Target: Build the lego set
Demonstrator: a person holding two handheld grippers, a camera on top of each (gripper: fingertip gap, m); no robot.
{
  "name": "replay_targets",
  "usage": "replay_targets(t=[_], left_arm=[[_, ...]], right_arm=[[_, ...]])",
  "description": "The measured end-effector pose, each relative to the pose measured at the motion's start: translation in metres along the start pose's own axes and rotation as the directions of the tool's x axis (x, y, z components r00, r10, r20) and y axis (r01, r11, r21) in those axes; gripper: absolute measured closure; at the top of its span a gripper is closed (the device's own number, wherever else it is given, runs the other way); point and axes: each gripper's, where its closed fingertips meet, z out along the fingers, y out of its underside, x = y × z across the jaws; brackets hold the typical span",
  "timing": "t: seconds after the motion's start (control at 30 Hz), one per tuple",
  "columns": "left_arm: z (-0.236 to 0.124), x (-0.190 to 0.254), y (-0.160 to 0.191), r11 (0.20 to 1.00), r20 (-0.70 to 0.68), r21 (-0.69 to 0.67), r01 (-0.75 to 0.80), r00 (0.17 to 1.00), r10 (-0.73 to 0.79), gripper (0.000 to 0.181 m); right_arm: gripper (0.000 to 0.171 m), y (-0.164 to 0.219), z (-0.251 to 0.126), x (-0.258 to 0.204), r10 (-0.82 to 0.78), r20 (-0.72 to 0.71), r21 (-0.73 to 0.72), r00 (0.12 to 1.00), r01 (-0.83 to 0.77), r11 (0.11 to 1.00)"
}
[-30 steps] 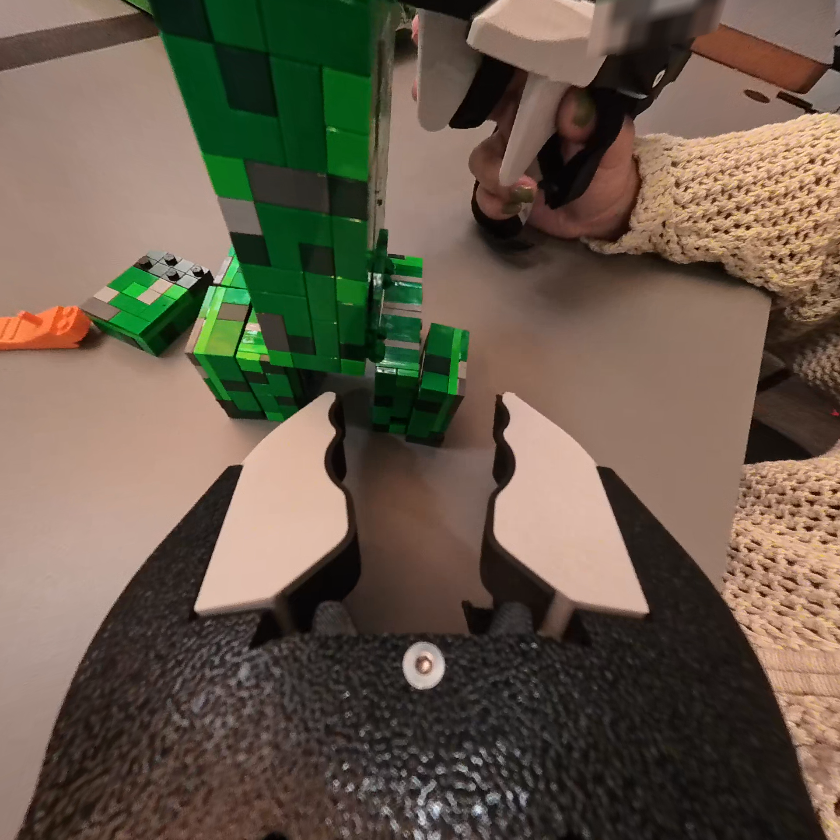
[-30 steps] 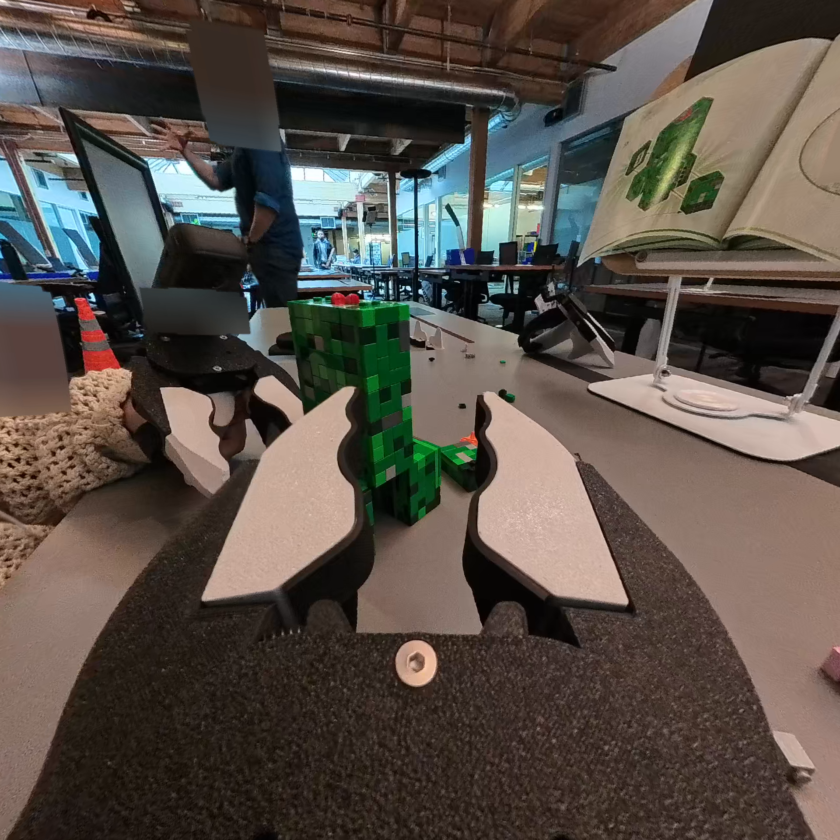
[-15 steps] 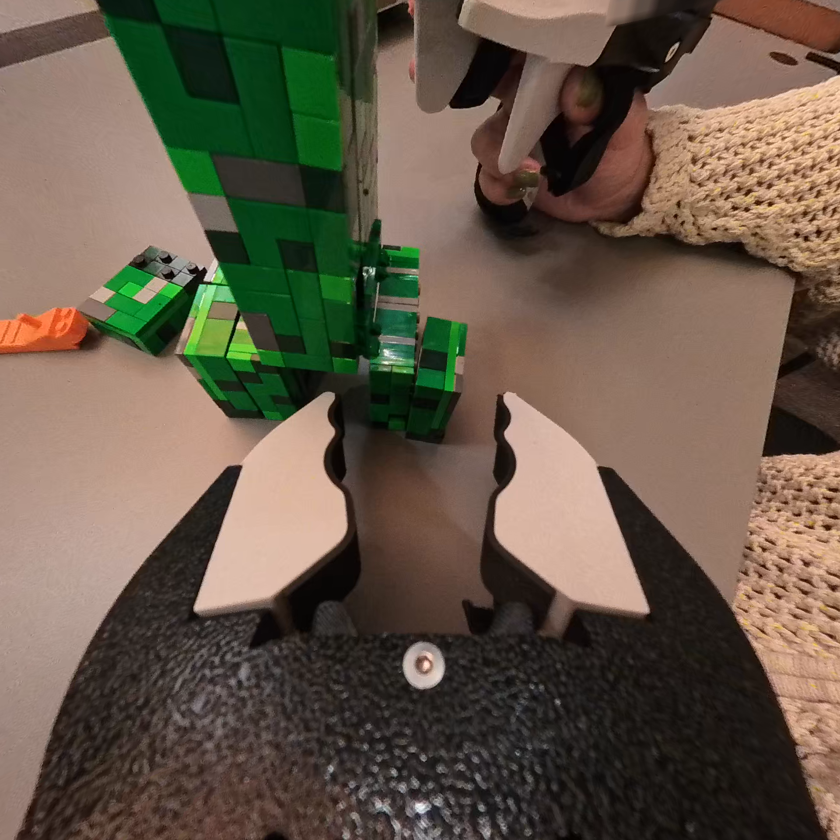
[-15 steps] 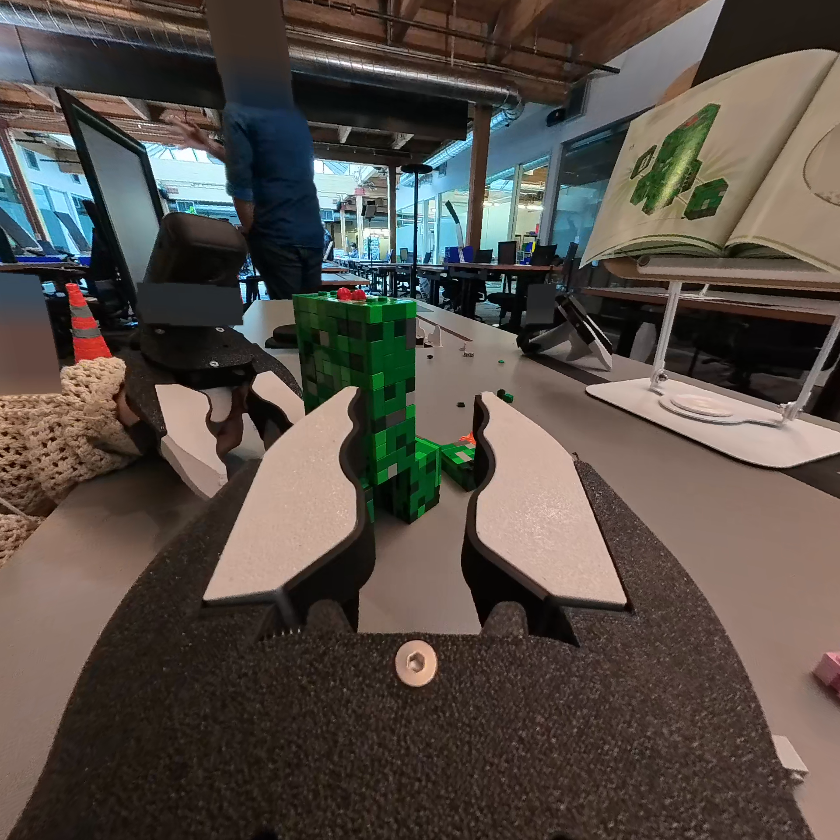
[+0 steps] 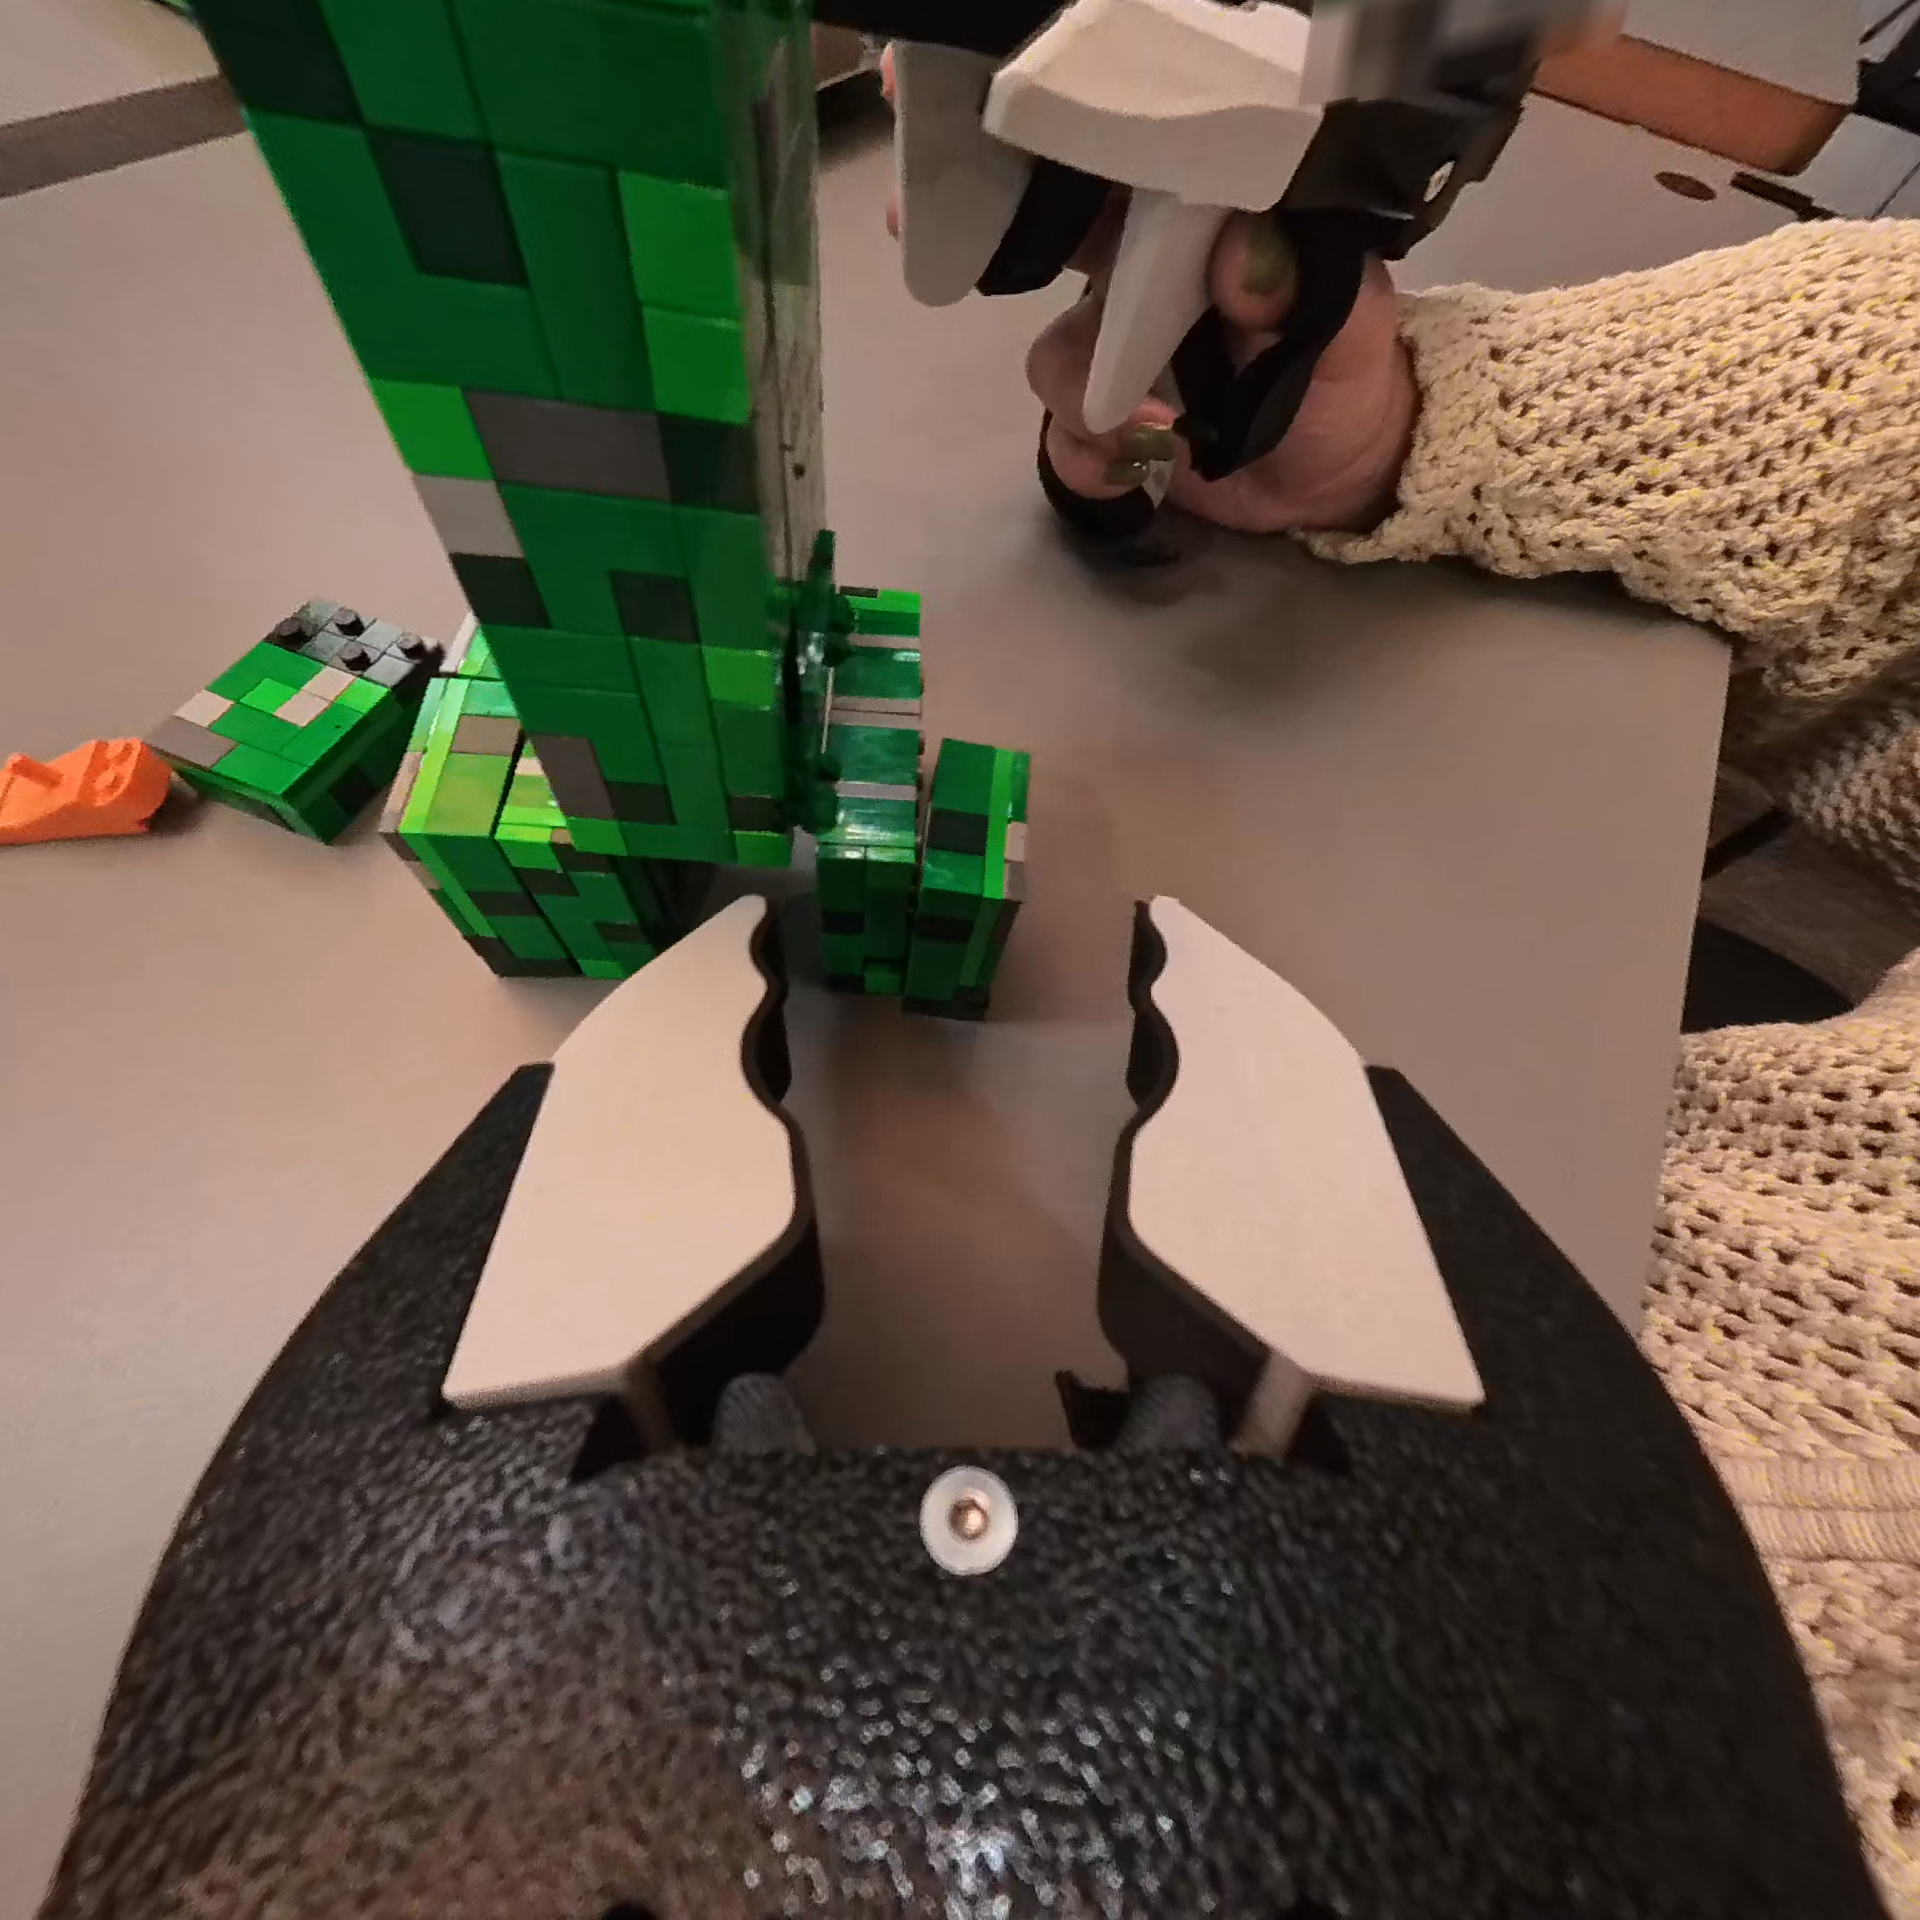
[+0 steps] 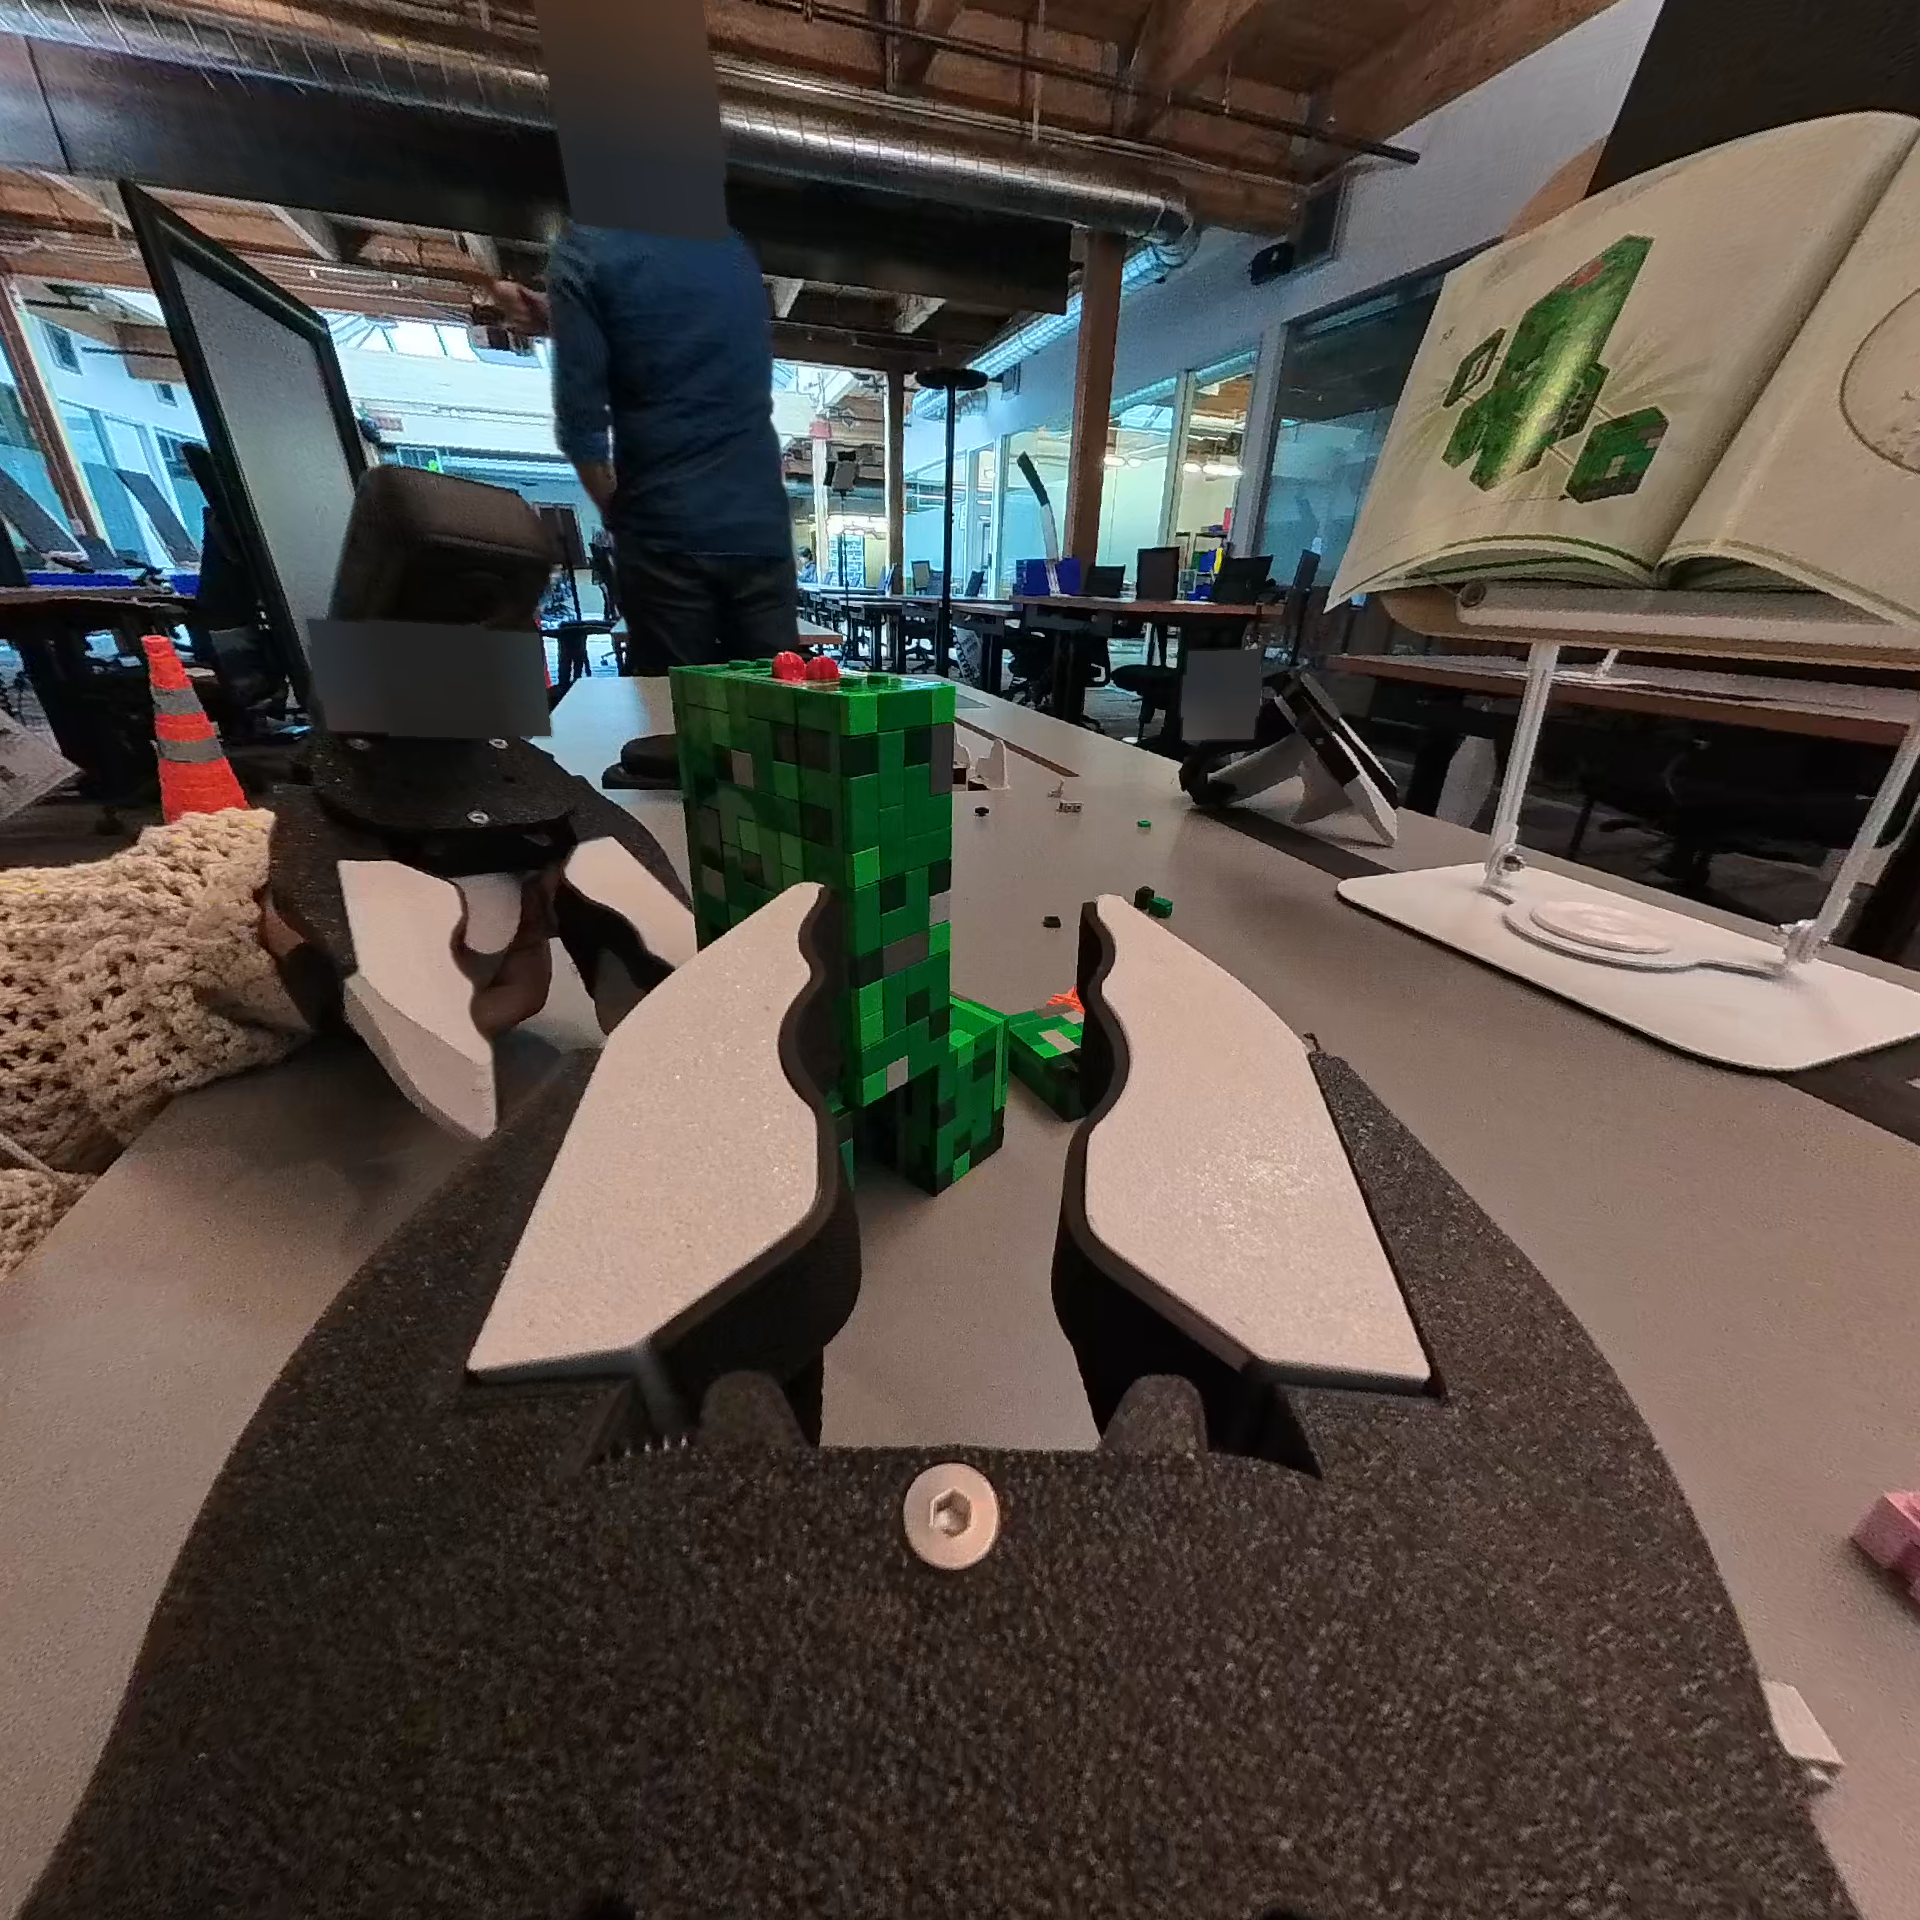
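A tall green pixel-patterned lego tower (image 5: 582,436) stands upright on the grey table on green block feet (image 5: 914,904); it also shows in the right wrist view (image 6: 831,873), with two red studs on top. A loose green lego cube (image 5: 296,722) lies to its left, and shows behind the tower in the right wrist view (image 6: 1044,1049). My left gripper (image 5: 951,935) is open and empty, just in front of the feet. My right gripper (image 6: 951,925) is open and empty, a short way from the tower, and shows from afar in the left wrist view (image 5: 1049,260).
An orange brick separator (image 5: 78,790) lies left of the cube. An open instruction book (image 6: 1662,416) rests on a white stand (image 6: 1621,966) at the right. Small loose pieces (image 6: 1148,899) lie farther back. A person (image 6: 675,447) stands beyond the table. The table edge (image 5: 1704,831) is at the right. One gripper's finger ends stand about 12 cm off the other's. The loose green lego cube (image 5: 296,722) is about 11 cm from my left fingertips. It turns up in the right wrist view (image 6: 1052,1033) as well.
Both grippers stay open and shift only slightly around the tower. The person in the background has walked to the right.
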Motion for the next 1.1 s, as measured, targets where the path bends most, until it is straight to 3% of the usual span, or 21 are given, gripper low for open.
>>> replay_targets(t=[0.77,0.83,0.97,1.1], left_arm=[[0.004,-0.005,-0.001,0.995,0.109,-0.01,-0.098,0.989,0.098,0.128],[0.004,-0.002,-0.002,0.996,0.08,-0.003,-0.092,0.993,0.092,0.128],[-0.004,-0.001,0.001,0.997,0.041,0.007,-0.077,0.996,0.076,0.132],[-0.016,-0.002,0.002,0.994,0.052,0.041,-0.104,0.994,0.101,0.151]], right_arm=[[0.136,0.007,-0.001,-0.001,0.028,0.015,-0.068,0.999,-0.027,0.997],[0.137,0.013,0.0,-0.009,0.022,0.084,-0.129,0.996,-0.011,0.992],[0.134,0.047,-0.005,-0.029,0.096,0.254,-0.398,0.963,0.014,0.917],[0.142,0.056,-0.013,-0.043,0.166,0.328,-0.484,0.93,0.015,0.875]])
